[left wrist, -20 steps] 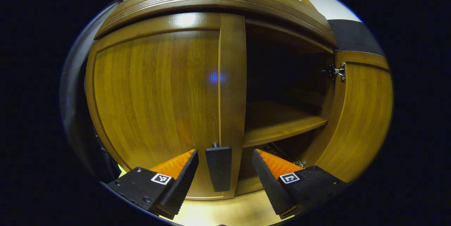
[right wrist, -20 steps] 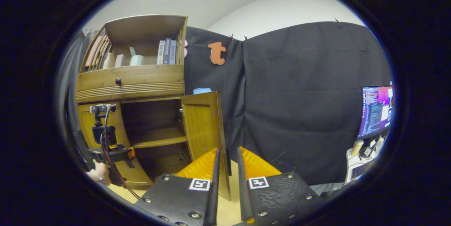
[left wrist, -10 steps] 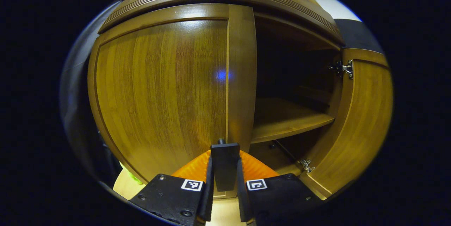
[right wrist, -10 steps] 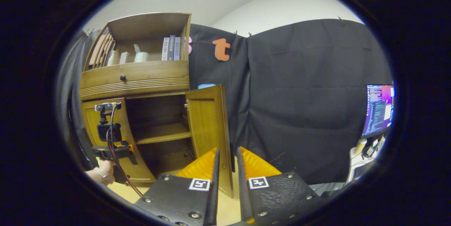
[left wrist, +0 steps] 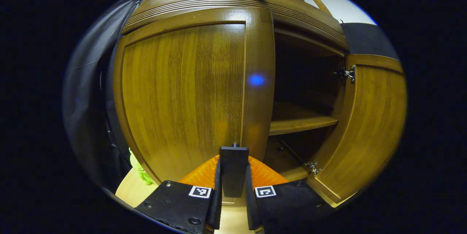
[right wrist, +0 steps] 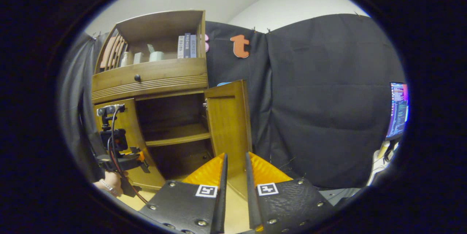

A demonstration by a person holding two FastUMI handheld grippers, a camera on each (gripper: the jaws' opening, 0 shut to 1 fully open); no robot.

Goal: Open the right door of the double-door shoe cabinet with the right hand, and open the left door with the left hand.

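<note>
The wooden shoe cabinet (right wrist: pixel 149 80) stands against the black cloth. Its right door (right wrist: pixel 230 124) hangs wide open, also at the right of the left gripper view (left wrist: pixel 372 117). The left door (left wrist: pixel 182 91) is pulled a little way off the frame. My left gripper (left wrist: pixel 233 161) is shut on that door's black handle (left wrist: pixel 233 172), low on its free edge. My right gripper (right wrist: pixel 235 157) sits at the right door's lower free edge, fingers a narrow gap apart; that door's handle is hidden. The left gripper (right wrist: pixel 116 146) and the hand (right wrist: pixel 109 186) holding it also appear in the right gripper view.
Inside the cabinet is a bare shelf (left wrist: pixel 299 122). Above the doors is a drawer with a dark knob (right wrist: pixel 137 77), and books (right wrist: pixel 186 46) on the top shelf. A lit monitor (right wrist: pixel 397 110) stands far right. Something green (left wrist: pixel 140 168) lies by the cabinet's left foot.
My left gripper closed on the left door's handle and has drawn that door slightly outward. The right door has swung wider open.
</note>
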